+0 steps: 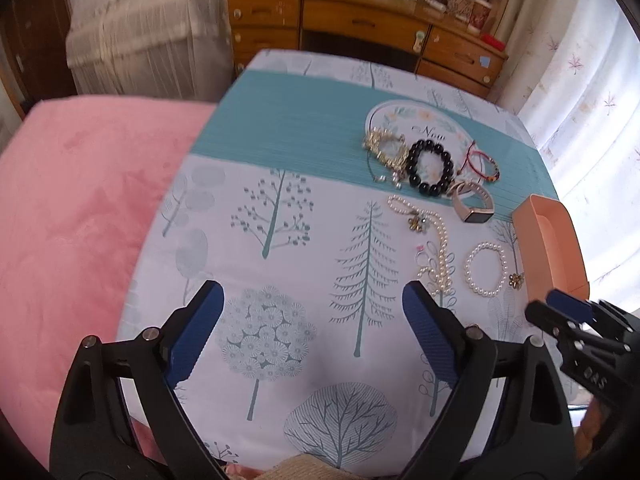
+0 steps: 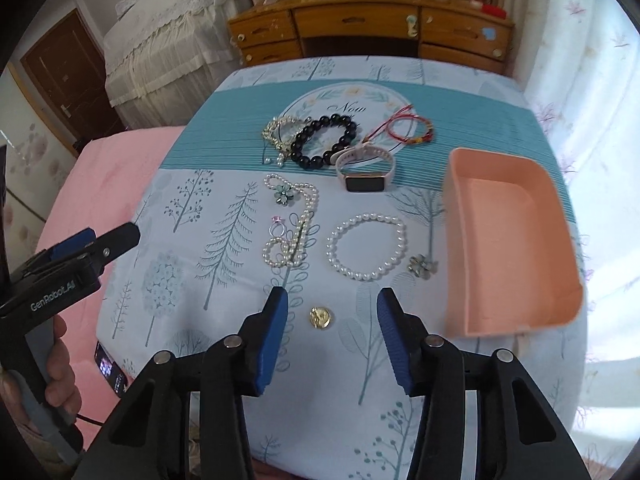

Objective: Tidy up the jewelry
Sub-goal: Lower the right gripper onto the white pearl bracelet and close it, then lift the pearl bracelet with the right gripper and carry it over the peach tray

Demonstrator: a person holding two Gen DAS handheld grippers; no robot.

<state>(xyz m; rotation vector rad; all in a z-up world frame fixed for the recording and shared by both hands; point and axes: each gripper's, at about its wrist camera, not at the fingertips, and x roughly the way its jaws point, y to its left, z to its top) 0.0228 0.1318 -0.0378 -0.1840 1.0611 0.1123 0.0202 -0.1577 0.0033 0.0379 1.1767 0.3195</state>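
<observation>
A table draped in a tree-printed cloth (image 2: 224, 264) with a teal band across its far part is being shown, with a pink blanket (image 1: 72, 216) lying to its left. At the right of the table an empty peach box (image 2: 508, 240) is being seen, open at the top. The left gripper (image 1: 312, 300) is being held over bare cloth at the near left, its blue-padded tongs spread wide with nothing between them. The right gripper (image 2: 332, 304) is being held near the front edge, its tongs spread partway, with a small gold coin-like piece (image 2: 320, 317) lying on the cloth between them, untouched.

The jewelry is being displayed left of the box: a black bead bracelet (image 2: 324, 140) and a pink smart band (image 2: 364, 168) on the teal band, a white pearl bracelet (image 2: 366, 246) nearer, just beside a long pearl strand (image 2: 296, 224), and a red cord bracelet (image 2: 408, 128) farthest right. A small flower charm (image 2: 422, 266) is lying between the pearl bracelet and the box.
</observation>
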